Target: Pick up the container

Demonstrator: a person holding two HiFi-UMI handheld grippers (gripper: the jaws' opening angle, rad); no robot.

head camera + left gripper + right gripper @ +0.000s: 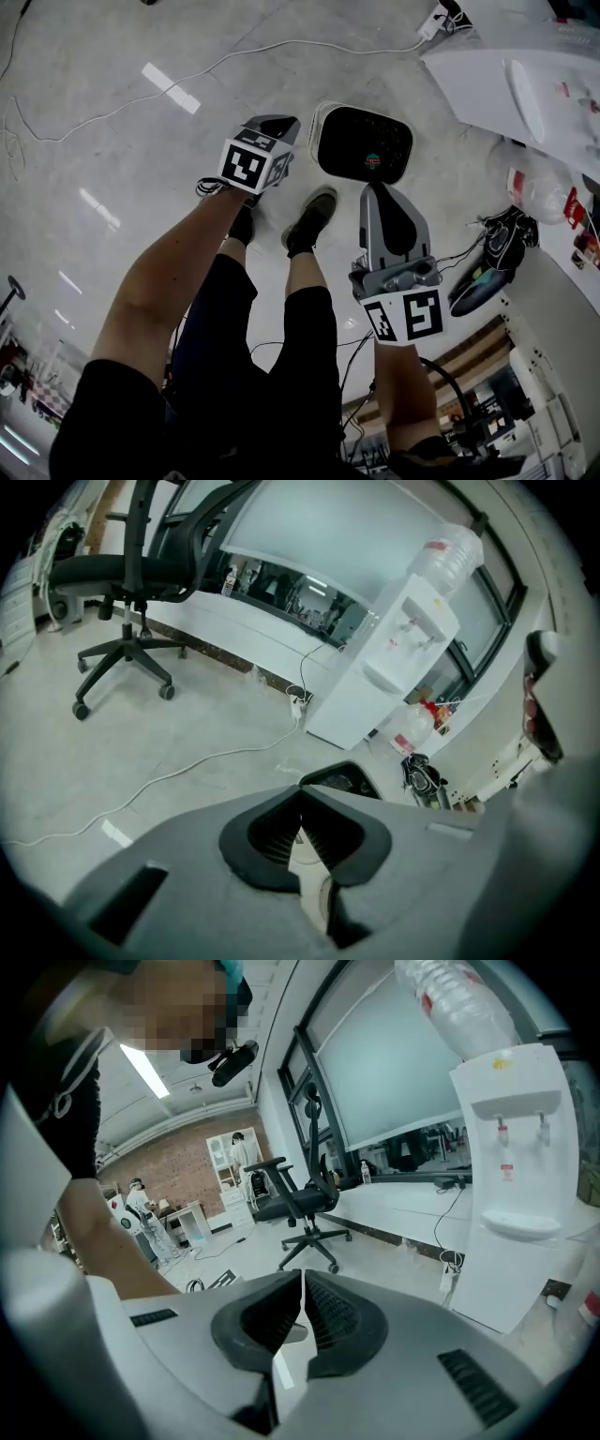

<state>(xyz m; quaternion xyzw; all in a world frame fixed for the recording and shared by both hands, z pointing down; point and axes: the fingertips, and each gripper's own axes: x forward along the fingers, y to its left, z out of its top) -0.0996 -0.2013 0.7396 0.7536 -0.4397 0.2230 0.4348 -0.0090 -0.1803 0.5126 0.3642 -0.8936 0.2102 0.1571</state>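
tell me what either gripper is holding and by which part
Nothing is held: the left gripper and the right gripper are both shut on nothing. The container sits on the floor.

Two claws (278, 125) (378, 190), one container (345, 139)

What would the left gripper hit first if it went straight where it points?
Probably the black container on the floor, just beyond the shut tips of the left gripper; depth is unclear.
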